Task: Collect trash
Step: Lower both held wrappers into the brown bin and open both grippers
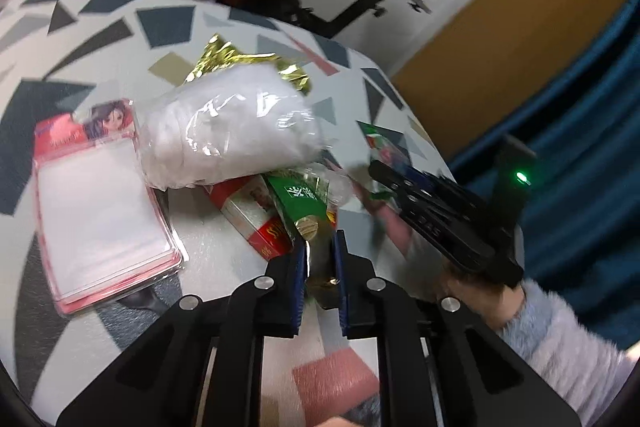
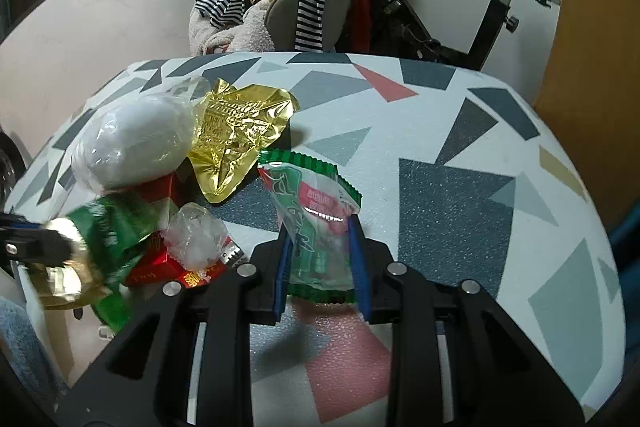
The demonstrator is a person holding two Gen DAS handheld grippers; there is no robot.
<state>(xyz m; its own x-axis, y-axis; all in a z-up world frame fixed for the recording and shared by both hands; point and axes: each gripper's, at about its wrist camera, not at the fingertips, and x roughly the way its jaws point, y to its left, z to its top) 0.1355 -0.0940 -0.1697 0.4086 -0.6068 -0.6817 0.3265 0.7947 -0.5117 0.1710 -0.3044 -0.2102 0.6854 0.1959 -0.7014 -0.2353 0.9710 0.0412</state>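
Peeking from under the white bag [image 1: 236, 131], the red box [image 1: 256, 223] was half hidden. Left gripper [image 1: 320, 247] pinched a green-gold wrapper [image 1: 300, 203]; right gripper [image 2: 320, 227] clamped a green-edged clear packet [image 2: 316, 211] over the table [image 2: 460, 211].

Bag [image 2: 132, 143] left of foil wrapper [image 2: 236, 139], both on table [image 2: 460, 187]

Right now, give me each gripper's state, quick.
Left gripper: shut on the green-gold wrapper.
Right gripper: shut on the clear green wrapper.
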